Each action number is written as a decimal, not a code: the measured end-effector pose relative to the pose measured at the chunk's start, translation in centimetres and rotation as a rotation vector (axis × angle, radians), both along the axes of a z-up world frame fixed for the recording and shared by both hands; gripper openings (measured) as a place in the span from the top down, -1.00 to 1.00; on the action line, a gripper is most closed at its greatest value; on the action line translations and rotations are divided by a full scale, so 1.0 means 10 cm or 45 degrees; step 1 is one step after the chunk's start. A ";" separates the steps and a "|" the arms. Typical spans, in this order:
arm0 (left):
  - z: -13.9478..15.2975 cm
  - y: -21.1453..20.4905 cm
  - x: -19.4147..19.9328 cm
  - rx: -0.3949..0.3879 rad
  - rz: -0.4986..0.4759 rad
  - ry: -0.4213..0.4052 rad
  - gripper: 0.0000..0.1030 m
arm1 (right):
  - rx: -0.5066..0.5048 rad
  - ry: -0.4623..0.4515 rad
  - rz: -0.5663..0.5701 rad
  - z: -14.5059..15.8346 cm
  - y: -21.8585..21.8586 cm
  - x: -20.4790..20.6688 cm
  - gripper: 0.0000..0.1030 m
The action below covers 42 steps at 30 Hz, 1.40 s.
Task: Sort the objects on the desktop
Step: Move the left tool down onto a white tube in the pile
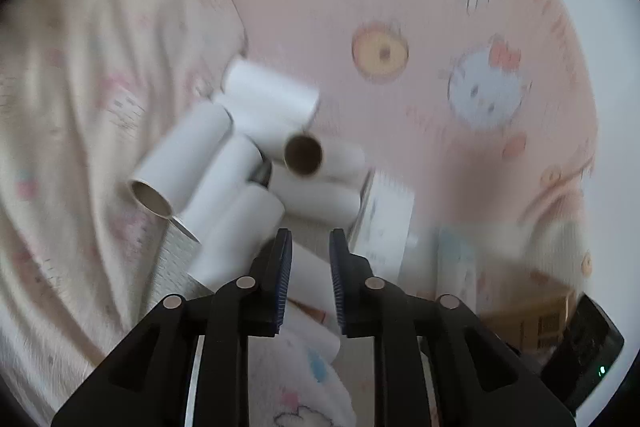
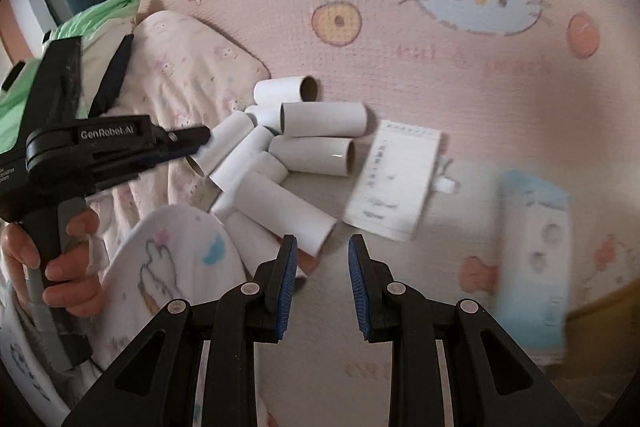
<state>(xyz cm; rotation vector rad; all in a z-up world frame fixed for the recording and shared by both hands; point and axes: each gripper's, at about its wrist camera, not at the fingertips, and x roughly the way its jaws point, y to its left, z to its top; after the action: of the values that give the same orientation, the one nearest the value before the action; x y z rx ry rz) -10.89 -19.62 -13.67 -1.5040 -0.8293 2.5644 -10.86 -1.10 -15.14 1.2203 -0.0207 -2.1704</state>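
Several white cardboard tubes [image 2: 304, 151] lie in a loose pile on a pink Hello Kitty blanket [image 2: 440, 75]; the pile also shows in the left wrist view [image 1: 240, 163]. A white paper packet [image 2: 394, 181] lies right of the pile, and shows in the left wrist view [image 1: 384, 223]. A light blue and white box [image 2: 534, 263] lies further right. My left gripper [image 1: 310, 247] is open and empty just above the near tubes; in the right wrist view [image 2: 196, 143] its tip is at the pile's left edge. My right gripper [image 2: 322, 247] is open and empty, near the closest tube [image 2: 286, 211].
A pale pink patterned cloth [image 2: 184, 79] lies left of the pile. A white plush cloth with a cartoon print [image 2: 176, 267] lies at the near left. A green bag [image 2: 100, 23] sits at the far left. A brown box [image 1: 536, 315] is at the lower right.
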 end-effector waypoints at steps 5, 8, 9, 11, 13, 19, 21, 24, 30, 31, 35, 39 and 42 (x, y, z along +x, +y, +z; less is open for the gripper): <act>-0.13 0.13 -0.06 -0.046 -0.041 -0.058 0.38 | -0.048 -0.142 -0.032 -0.29 -0.08 -0.15 0.56; -0.23 0.17 -0.11 -0.047 -0.068 -0.107 0.27 | -0.043 -0.165 -0.044 -0.41 -0.13 -0.19 0.56; -0.26 0.18 -0.12 -0.052 -0.068 -0.123 0.27 | -0.050 -0.181 -0.045 -0.46 -0.15 -0.20 0.56; -0.29 0.18 -0.12 -0.059 -0.069 -0.135 0.27 | -0.066 -0.209 -0.045 -0.52 -0.17 -0.22 0.56; -0.31 0.22 -0.14 -0.080 -0.086 -0.144 0.27 | -0.077 -0.224 -0.040 -0.57 -0.19 -0.24 0.56; -0.35 0.32 -0.19 -0.133 -0.143 -0.182 0.26 | -0.096 -0.261 -0.037 -0.71 -0.24 -0.32 0.55; -0.35 0.32 -0.19 -0.140 -0.143 -0.180 0.26 | -0.095 -0.262 -0.042 -0.73 -0.25 -0.34 0.55; -0.34 0.37 -0.19 -0.164 -0.171 -0.174 0.26 | -0.122 -0.277 -0.051 -0.75 -0.23 -0.37 0.55; -0.30 0.55 -0.19 -0.160 -0.282 -0.125 0.26 | -0.168 -0.298 -0.087 -0.75 -0.09 -0.39 0.55; -0.29 0.56 -0.19 -0.151 -0.304 -0.116 0.26 | -0.160 -0.291 -0.101 -0.75 -0.05 -0.38 0.55; -0.26 0.73 -0.18 -0.079 -0.427 -0.068 0.26 | -0.117 -0.276 -0.169 -0.69 0.15 -0.31 0.55; -0.24 0.97 -0.11 0.010 -0.511 -0.004 0.26 | -0.048 -0.262 -0.253 -0.62 0.40 -0.18 0.55; -0.21 1.21 -0.02 -0.008 -0.564 0.042 0.26 | 0.018 -0.272 -0.279 -0.57 0.60 -0.03 0.54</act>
<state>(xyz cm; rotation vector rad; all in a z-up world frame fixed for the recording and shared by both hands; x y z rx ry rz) -11.12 -7.54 -15.77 -1.4460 -0.4224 2.2574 -11.19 4.89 -20.85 1.5137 -0.2398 -2.2150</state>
